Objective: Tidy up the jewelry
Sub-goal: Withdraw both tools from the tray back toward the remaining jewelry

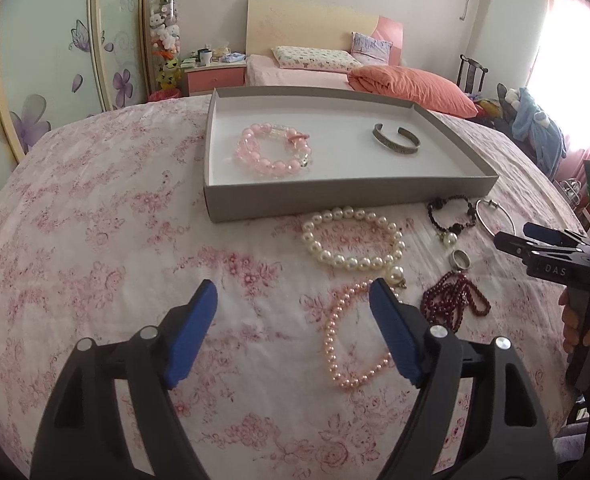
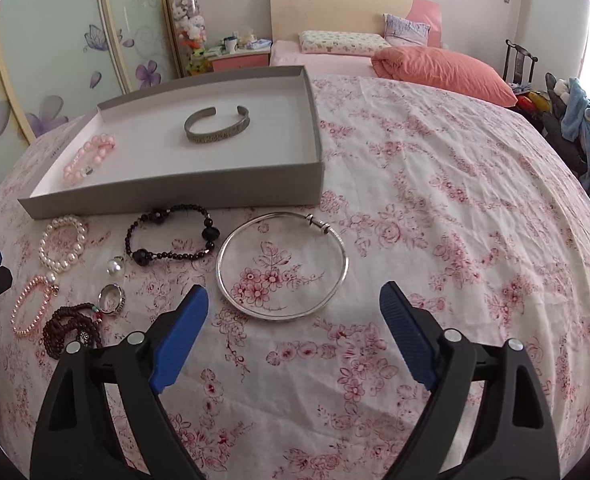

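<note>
A grey shallow box on the floral bedspread holds a pink bead bracelet and a metal cuff. In front of it lie a white pearl bracelet, a small pink pearl strand, dark red beads, a ring, a black bead bracelet and a silver bangle. My left gripper is open, its right finger over the pink strand. My right gripper is open just before the bangle.
The floral bedspread stretches wide to the right of the box. Behind are a second bed with an orange pillow, a pink nightstand and wardrobe doors. A hand holds the right gripper's handle.
</note>
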`<state>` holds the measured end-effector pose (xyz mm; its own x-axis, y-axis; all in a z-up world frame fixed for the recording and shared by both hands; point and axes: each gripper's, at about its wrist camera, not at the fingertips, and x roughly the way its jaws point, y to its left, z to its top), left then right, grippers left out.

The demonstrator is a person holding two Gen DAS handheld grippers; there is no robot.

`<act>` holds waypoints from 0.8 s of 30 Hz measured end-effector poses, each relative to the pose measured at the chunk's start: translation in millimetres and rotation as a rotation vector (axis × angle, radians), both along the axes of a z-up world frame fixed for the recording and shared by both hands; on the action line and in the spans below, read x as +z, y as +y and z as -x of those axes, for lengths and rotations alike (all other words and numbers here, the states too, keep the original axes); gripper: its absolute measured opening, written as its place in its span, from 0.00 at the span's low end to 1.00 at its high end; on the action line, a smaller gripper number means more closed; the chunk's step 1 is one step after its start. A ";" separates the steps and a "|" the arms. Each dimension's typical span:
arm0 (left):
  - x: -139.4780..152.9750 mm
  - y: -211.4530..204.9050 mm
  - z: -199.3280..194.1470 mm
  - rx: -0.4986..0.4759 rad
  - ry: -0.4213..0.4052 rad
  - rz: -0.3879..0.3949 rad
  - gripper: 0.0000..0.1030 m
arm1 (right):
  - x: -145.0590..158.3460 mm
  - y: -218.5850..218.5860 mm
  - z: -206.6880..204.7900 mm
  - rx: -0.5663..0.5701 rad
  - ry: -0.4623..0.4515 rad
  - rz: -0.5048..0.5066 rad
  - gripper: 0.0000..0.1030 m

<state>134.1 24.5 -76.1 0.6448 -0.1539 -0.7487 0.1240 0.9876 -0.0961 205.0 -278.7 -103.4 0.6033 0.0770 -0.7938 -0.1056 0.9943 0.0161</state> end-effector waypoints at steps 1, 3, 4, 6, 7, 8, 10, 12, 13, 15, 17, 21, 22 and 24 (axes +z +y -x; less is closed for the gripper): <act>-0.3 -0.4 -0.2 -0.002 0.003 -0.001 0.76 | 0.2 0.0 -0.4 -0.002 -0.001 0.004 0.88; -1.6 -0.8 0.4 -0.005 0.007 -0.005 0.77 | -0.7 -0.1 -6.2 -0.010 0.004 0.002 0.89; -1.7 -1.2 0.5 -0.007 0.008 -0.006 0.77 | -1.0 0.5 -9.5 -0.016 0.007 0.003 0.89; -2.2 -1.9 1.2 -0.010 0.008 -0.009 0.77 | -1.5 1.0 -14.1 -0.018 0.012 0.004 0.90; -2.4 -2.3 1.7 -0.013 0.008 -0.011 0.77 | -1.6 1.7 -16.6 -0.015 0.013 0.005 0.90; -2.7 -2.6 2.3 -0.016 0.008 -0.013 0.77 | -1.8 2.2 -18.6 -0.013 0.013 0.007 0.90; -2.9 -3.2 3.4 -0.020 0.008 -0.015 0.77 | -1.9 2.4 -20.3 -0.010 0.012 0.008 0.90; -3.5 -3.9 4.2 -0.025 0.008 -0.018 0.77 | -2.1 2.1 -20.3 -0.006 0.009 0.008 0.90; -3.3 -4.3 4.4 -0.027 0.008 -0.019 0.77 | -2.1 2.4 -20.2 -0.005 0.008 0.008 0.90; -4.0 -5.3 5.4 -0.031 0.007 -0.021 0.77 | -2.0 1.8 -19.2 -0.004 0.005 0.007 0.90; -4.8 -5.9 5.6 -0.034 0.010 -0.021 0.77 | -2.3 1.7 -19.1 -0.004 0.005 0.008 0.90; -4.5 -7.0 6.8 -0.040 0.009 -0.021 0.77 | -2.5 1.6 -18.5 -0.001 0.005 0.005 0.90; -4.6 -7.6 7.2 -0.041 0.009 -0.020 0.77 | -2.4 1.6 -18.5 -0.001 0.005 0.005 0.90; -4.4 -7.9 7.6 -0.045 0.009 -0.018 0.77 | -2.0 1.7 -17.4 0.001 0.003 0.005 0.87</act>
<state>126.5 16.6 -80.5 0.6311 -0.1691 -0.7571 0.1678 0.9826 -0.0797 222.4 -277.0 -105.4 0.6012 0.0739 -0.7957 -0.1067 0.9942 0.0117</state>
